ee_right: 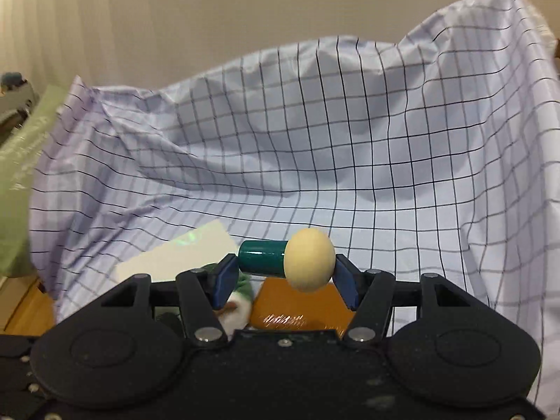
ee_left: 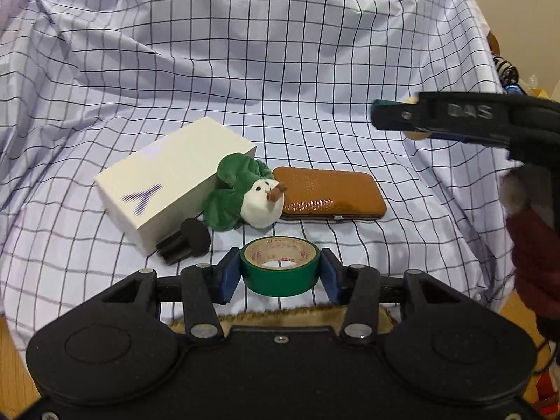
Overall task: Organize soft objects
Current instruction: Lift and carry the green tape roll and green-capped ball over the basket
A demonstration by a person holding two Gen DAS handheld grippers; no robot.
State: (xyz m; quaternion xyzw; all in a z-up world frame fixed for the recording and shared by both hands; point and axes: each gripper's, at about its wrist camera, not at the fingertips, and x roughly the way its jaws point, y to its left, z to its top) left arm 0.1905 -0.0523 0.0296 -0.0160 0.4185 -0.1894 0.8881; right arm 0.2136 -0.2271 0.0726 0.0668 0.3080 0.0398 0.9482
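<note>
My left gripper (ee_left: 280,273) is shut on a green tape roll (ee_left: 280,266), held just above the checked cloth (ee_left: 280,70). Behind it lie a white and green plush bird (ee_left: 252,194), a white box (ee_left: 168,178), a brown case (ee_left: 332,189) and a small black brush (ee_left: 185,241). My right gripper (ee_right: 285,273) is shut on a wooden peg doll (ee_right: 290,258) with a cream round head and a dark green body, held sideways in the air. In the left wrist view the right gripper (ee_left: 395,115) hangs at the right, above the cloth.
The checked cloth rises in folds at the back and sides. A strip of brown fuzzy fabric (ee_left: 280,316) lies under my left gripper. A person's dark red sleeve (ee_left: 535,255) is at the right edge. Green fabric (ee_right: 17,175) lies left of the cloth.
</note>
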